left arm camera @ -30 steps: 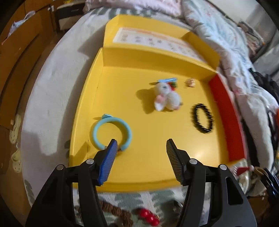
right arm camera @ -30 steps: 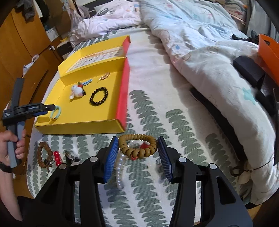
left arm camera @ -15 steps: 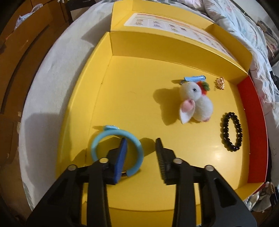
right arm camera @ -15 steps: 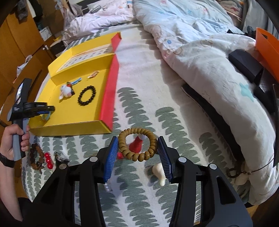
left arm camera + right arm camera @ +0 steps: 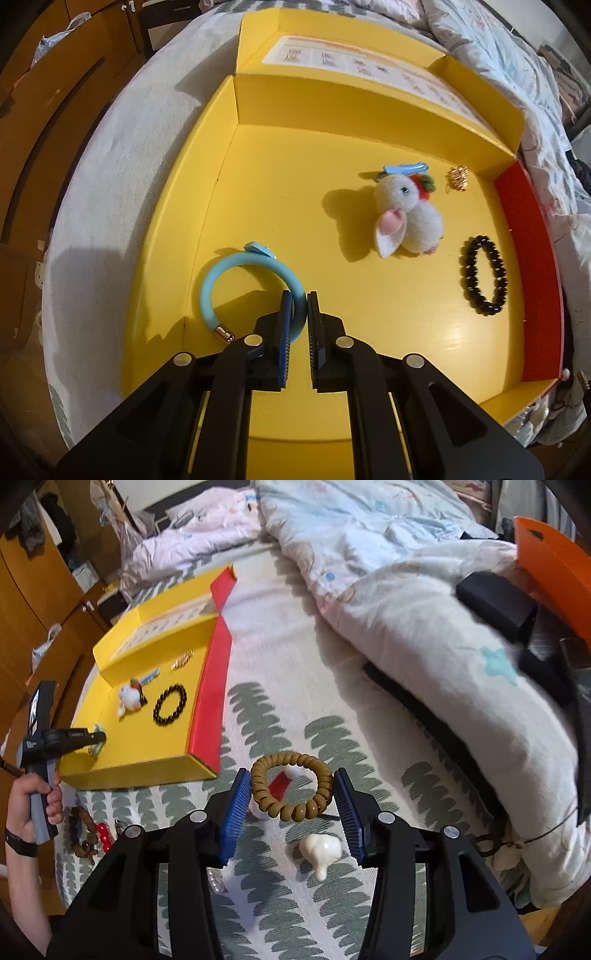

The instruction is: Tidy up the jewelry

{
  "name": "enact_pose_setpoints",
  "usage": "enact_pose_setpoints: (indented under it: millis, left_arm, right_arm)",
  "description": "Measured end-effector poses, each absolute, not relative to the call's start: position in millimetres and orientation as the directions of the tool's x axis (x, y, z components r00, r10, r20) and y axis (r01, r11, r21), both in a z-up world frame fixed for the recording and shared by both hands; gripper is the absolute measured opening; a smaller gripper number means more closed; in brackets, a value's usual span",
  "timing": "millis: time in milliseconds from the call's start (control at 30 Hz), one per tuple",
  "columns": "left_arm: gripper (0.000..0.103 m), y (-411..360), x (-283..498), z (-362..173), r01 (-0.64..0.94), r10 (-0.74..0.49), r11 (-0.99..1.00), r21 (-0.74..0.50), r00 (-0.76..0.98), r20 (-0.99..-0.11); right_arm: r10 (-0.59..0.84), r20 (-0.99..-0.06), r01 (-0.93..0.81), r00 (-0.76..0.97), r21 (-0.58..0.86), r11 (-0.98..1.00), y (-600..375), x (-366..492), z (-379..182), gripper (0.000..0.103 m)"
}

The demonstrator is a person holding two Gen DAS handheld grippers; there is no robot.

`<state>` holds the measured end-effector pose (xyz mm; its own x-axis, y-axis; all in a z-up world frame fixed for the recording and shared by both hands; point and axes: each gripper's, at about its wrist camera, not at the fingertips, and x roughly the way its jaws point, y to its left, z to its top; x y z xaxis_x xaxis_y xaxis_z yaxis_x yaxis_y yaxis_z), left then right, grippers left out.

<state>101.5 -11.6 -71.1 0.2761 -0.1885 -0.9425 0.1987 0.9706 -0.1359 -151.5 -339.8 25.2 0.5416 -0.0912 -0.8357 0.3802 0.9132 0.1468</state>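
A yellow box (image 5: 332, 110) lies open on the bed. Inside, near its front left corner, lies a light blue bangle (image 5: 236, 269). My left gripper (image 5: 299, 306) points down into the box and is shut on the bangle's right side. The same gripper (image 5: 92, 738) shows at the box's near corner in the right wrist view, held by a person's hand (image 5: 33, 801). My right gripper (image 5: 291, 771) hangs above the leaf-patterned sheet, shut on a brown coil bracelet (image 5: 291, 812) that spans its pads.
The box also holds a plush rabbit (image 5: 402, 221), a black bead bracelet (image 5: 482, 275), a gold charm (image 5: 457, 178) and a blue hair clip (image 5: 404, 169). On the sheet lie a white shell-shaped piece (image 5: 321, 849), red beads (image 5: 103, 834) and pearls (image 5: 216, 880). A duvet (image 5: 424, 627) is heaped at the right.
The left jaws have closed from wide apart onto the blue bangle, and the gripper has sunk closer to the box floor. The right gripper has drifted sideways with the coil bracelet.
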Motion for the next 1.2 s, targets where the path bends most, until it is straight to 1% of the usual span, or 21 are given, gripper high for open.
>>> enact_pose_setpoints:
  millis: [167,400,567,800,933,1067,1200]
  left_arm:
    - [0.008,-13,89,-48,0.211,-0.225,0.964,-0.165,0.303,-0.926]
    - [0.008,-10,50,-1,0.265,-0.286,0.944,-0.198,0.355,-0.89]
    - [0.008,-1,12,15,0.301,-0.281,0.938,-0.171,0.376,-0.883]
    - [0.008,33,-39,15,0.294,-0.234,0.948,-0.119,0.393,-0.889]
    - [0.008,49,-71,6,0.313,-0.249,0.941,-0.132,0.372,-0.894]
    - [0.008,61,-103,-9,0.33,-0.234,0.937,-0.113,0.355,-0.905]
    - [0.008,76,-113,-38,0.293,-0.185,0.952,-0.088,0.321,-0.929]
  right_arm:
    - [-0.112,-0.854,0.439,0.507,0.144,0.887,-363,-151,14,0.048]
    - [-0.106,-0.882,0.477,0.459,0.144,0.867,-380,-141,-13,0.048]
    - [-0.101,-0.894,0.481,0.437,0.137,0.866,-383,-134,-28,0.048]
    - [-0.123,-0.892,0.492,0.435,0.121,0.862,-383,-134,-41,0.048]
    - [-0.131,-0.898,0.498,0.42,0.108,0.86,-382,-138,-48,0.048]
    - [-0.149,-0.892,0.505,0.427,0.098,0.858,-382,-140,-51,0.05]
    - [-0.153,-0.897,0.51,0.415,0.09,0.856,-382,-141,-57,0.052]
